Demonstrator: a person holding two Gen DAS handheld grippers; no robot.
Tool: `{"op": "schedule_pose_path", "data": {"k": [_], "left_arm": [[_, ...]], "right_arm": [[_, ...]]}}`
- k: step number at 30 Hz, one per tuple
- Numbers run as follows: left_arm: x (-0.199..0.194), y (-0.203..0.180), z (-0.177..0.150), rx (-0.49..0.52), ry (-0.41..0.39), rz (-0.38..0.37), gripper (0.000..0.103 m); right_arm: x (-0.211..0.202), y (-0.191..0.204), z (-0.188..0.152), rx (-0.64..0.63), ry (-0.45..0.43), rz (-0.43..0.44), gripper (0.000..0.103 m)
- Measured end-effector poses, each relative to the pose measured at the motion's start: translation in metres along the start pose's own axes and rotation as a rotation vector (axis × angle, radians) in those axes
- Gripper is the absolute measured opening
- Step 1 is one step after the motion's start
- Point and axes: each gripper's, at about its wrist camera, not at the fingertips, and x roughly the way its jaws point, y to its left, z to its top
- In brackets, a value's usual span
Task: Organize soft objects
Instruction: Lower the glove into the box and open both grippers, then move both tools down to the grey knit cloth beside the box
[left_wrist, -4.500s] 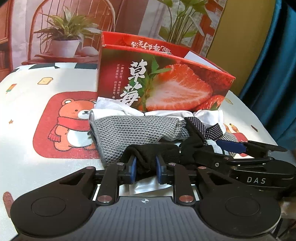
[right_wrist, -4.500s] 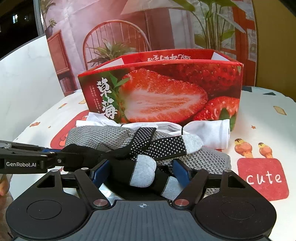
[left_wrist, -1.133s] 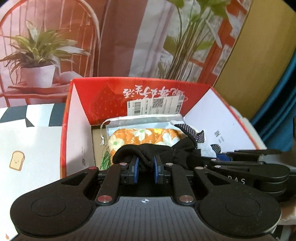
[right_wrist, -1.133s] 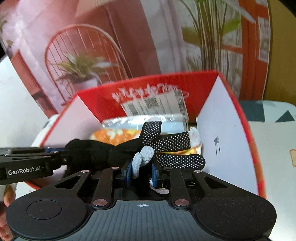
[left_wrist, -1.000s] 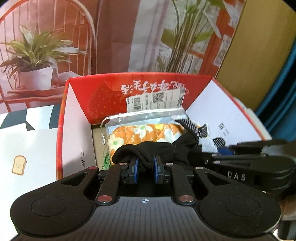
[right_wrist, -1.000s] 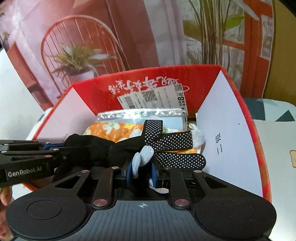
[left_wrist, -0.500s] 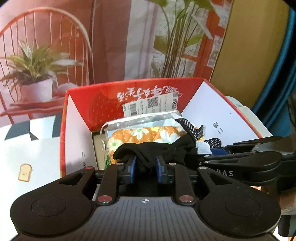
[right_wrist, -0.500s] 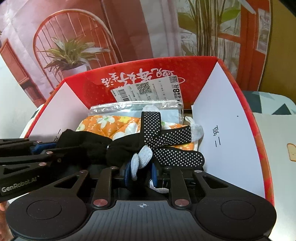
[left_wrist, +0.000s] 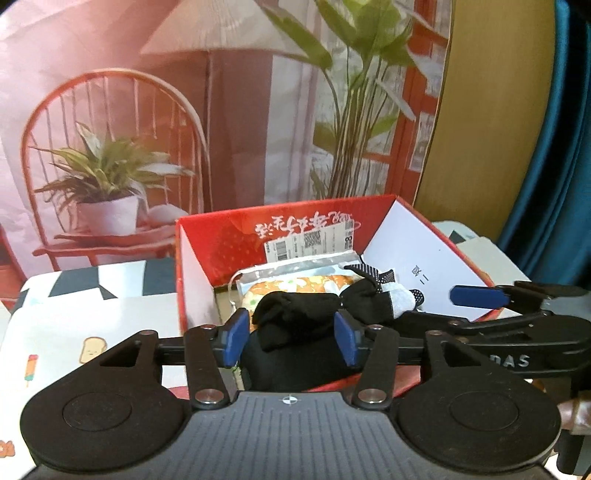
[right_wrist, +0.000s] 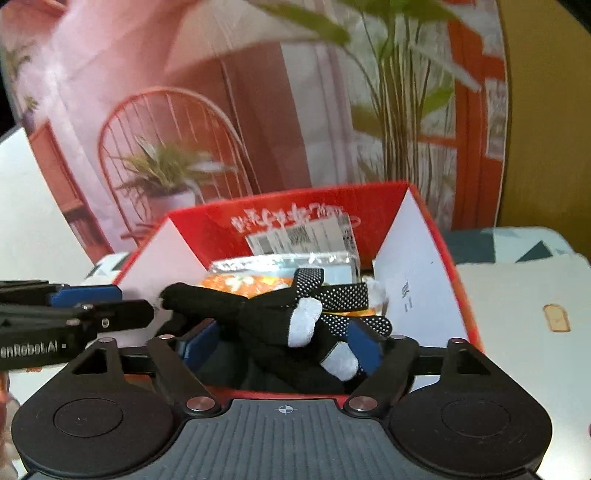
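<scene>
Your left gripper (left_wrist: 290, 338) and right gripper (right_wrist: 280, 345) are both opening, fingers clear of the one black glove (left_wrist: 306, 314), which is dropping into the single red box (left_wrist: 207, 258). That release is your step; next, I'd judge, back out toward the desk (left_wrist: 74, 314).

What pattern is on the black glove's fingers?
White dots on black glove; clearest in right wrist view.

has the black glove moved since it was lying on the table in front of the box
Yes. The black glove now lies inside the red box, on the orange flowered packet, between opening jaws, no longer on the table.
</scene>
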Motion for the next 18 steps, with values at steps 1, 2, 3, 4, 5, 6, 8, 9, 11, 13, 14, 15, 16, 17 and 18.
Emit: {"op": "schedule_pose_path", "data": {"k": [1, 2, 3, 4, 5, 6, 8, 9, 11, 13, 14, 15, 16, 17, 18], "left_arm": [[-0.005, 0.0, -0.003, -0.001, -0.007, 0.0, 0.054], [-0.009, 0.001, -0.006, -0.003, -0.016, -0.002, 0.054], [-0.015, 0.001, -0.01, -0.006, -0.028, -0.006, 0.054], [-0.02, 0.001, -0.014, -0.008, -0.037, -0.009, 0.053], [-0.024, 0.001, -0.018, -0.012, -0.043, -0.01, 0.053], [-0.028, 0.001, -0.024, -0.015, -0.049, -0.011, 0.053], [-0.034, 0.002, -0.035, -0.022, -0.054, -0.012, 0.053], [-0.037, 0.002, -0.042, -0.026, -0.056, -0.011, 0.053], [-0.041, 0.003, -0.055, -0.031, -0.055, -0.007, 0.053], [-0.043, 0.005, -0.069, -0.051, -0.05, 0.001, 0.054], [-0.042, 0.007, -0.076, -0.066, -0.044, 0.0, 0.053], [-0.041, 0.009, -0.084, -0.085, -0.036, 0.0, 0.054], [-0.039, 0.011, -0.091, -0.103, -0.029, 0.003, 0.053], [-0.037, 0.012, -0.099, -0.123, -0.022, 0.008, 0.053], [-0.034, 0.014, -0.106, -0.137, -0.017, 0.013, 0.053]], "right_arm": [[-0.007, 0.001, -0.004, -0.007, -0.02, -0.001, 0.079], [-0.013, 0.001, -0.006, -0.007, -0.039, 0.003, 0.079], [-0.019, 0.001, -0.01, -0.002, -0.056, 0.011, 0.079], [-0.026, 0.0, -0.013, 0.004, -0.075, 0.018, 0.079], [-0.031, -0.001, -0.017, 0.006, -0.09, 0.023, 0.079], [-0.036, -0.001, -0.021, 0.005, -0.108, 0.027, 0.079], [-0.045, -0.003, -0.031, 0.001, -0.135, 0.032, 0.079], [-0.049, -0.003, -0.035, -0.001, -0.146, 0.036, 0.079], [-0.056, -0.003, -0.045, -0.012, -0.166, 0.043, 0.079], [-0.063, -0.003, -0.056, -0.027, -0.184, 0.046, 0.078], [-0.066, -0.003, -0.062, -0.032, -0.191, 0.045, 0.078], [-0.068, -0.004, -0.069, -0.034, -0.193, 0.044, 0.078], [-0.069, -0.005, -0.075, -0.034, -0.191, 0.042, 0.078], [-0.069, -0.006, -0.083, -0.033, -0.188, 0.036, 0.078], [-0.069, -0.007, -0.09, -0.031, -0.183, 0.029, 0.077]]}}
